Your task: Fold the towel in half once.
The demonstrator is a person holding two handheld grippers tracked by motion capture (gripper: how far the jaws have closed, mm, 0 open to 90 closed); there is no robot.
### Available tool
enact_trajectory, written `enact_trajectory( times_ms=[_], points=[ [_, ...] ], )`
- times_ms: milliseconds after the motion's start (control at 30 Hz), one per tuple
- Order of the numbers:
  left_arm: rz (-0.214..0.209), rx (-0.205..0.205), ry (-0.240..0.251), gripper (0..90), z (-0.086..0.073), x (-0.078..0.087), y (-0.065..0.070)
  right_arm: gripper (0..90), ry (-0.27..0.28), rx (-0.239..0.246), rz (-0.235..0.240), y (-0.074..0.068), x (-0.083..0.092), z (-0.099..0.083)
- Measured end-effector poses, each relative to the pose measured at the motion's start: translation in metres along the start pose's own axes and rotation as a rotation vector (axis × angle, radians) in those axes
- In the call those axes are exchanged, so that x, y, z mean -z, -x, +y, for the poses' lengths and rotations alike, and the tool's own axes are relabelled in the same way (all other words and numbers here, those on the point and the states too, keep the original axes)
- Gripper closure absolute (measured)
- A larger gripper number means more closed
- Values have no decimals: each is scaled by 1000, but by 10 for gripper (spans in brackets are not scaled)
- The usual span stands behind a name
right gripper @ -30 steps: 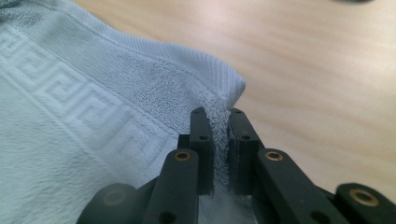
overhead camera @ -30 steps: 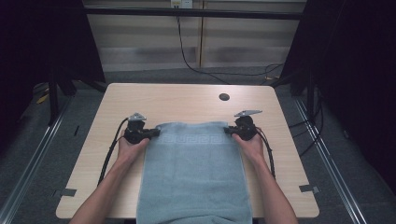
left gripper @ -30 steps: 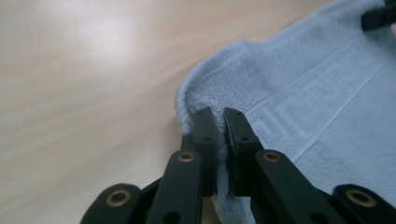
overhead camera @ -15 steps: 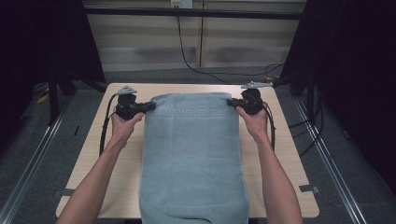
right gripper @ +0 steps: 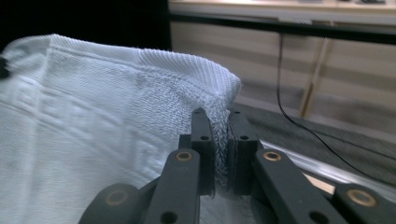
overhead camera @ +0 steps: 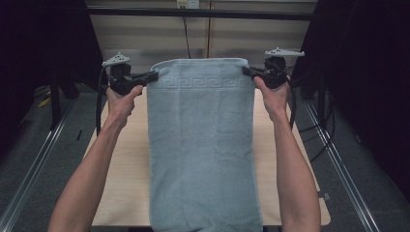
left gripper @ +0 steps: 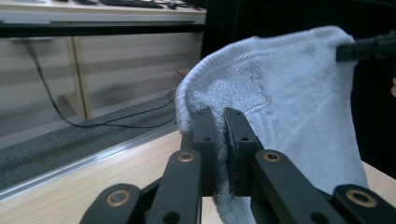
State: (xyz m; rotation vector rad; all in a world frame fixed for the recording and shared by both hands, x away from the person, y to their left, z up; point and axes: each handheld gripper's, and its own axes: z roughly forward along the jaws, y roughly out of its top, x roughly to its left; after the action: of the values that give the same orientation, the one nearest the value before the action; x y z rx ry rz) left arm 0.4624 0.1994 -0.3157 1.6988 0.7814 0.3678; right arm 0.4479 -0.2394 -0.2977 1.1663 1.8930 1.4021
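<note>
Since half a second ago we see both grippers carried up and away from the person, so the pale blue towel (overhead camera: 200, 145) that lay flat along the wooden table (overhead camera: 130, 193) now hangs lifted by its far edge, its top hem raised above the table's far end.

At the left, the left gripper (overhead camera: 153, 77) points inward toward the towel, held in the left hand (overhead camera: 121, 99), with its grey three-cornered plate on top and a black cable trailing down beside the wrist. In the left gripper view its jaws are pressed together on the towel's corner (left gripper: 219, 93), terry cloth bunched between them.

Between the two grippers the towel stretches taut along its top hem, a Greek-key band running just below it; the cloth falls toward the person and covers the middle of the table.

At the right, the right gripper (overhead camera: 246, 72), held in the right hand (overhead camera: 273, 96), mirrors the first. In the right gripper view its jaws are clamped on the opposite corner (right gripper: 219, 100), the fabric pinched between them.
</note>
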Motion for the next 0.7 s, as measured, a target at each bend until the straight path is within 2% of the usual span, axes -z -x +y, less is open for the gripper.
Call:
enact_trajectory(
  times_ms=[100, 200, 267, 333, 400, 433, 467, 533, 600, 667, 700],
  points=[
    [-10, -14, -17, 843, -16, 9, 8, 839, -5, 11, 32, -7, 9, -7],
    [-13, -40, -50, 842, -34, 19, 15, 838, -38, 17, 67, -15, 20, -27],
    [-39, -44, -59, 842, -45, 28, 23, 838, -41, 11, 98, -21, 29, -41],
    [-58, -60, -57, 843, -55, 40, 34, 838, -41, 12, 121, -28, 41, -52],
    [-78, -55, -40, 842, -64, 54, 45, 838, -34, 12, 151, -34, 55, -60],
    [-89, -70, -26, 842, -68, 61, 51, 839, -39, 11, 169, -37, 61, -64],
    [-95, -65, -29, 842, -73, 67, 57, 839, -60, 31, 172, -41, 67, -67],
    [-114, -53, -50, 842, -86, 74, 67, 839, -82, 38, 195, -49, 79, -76],
    [-117, -84, -96, 842, -99, 80, 78, 839, -101, 36, 217, -57, 90, -89],
    [-154, -56, -134, 842, -114, 87, 86, 839, -139, 47, 221, -65, 99, -105],
    [-149, -60, -144, 841, -120, 92, 89, 839, -146, 45, 231, -69, 103, -113]
  ],
)
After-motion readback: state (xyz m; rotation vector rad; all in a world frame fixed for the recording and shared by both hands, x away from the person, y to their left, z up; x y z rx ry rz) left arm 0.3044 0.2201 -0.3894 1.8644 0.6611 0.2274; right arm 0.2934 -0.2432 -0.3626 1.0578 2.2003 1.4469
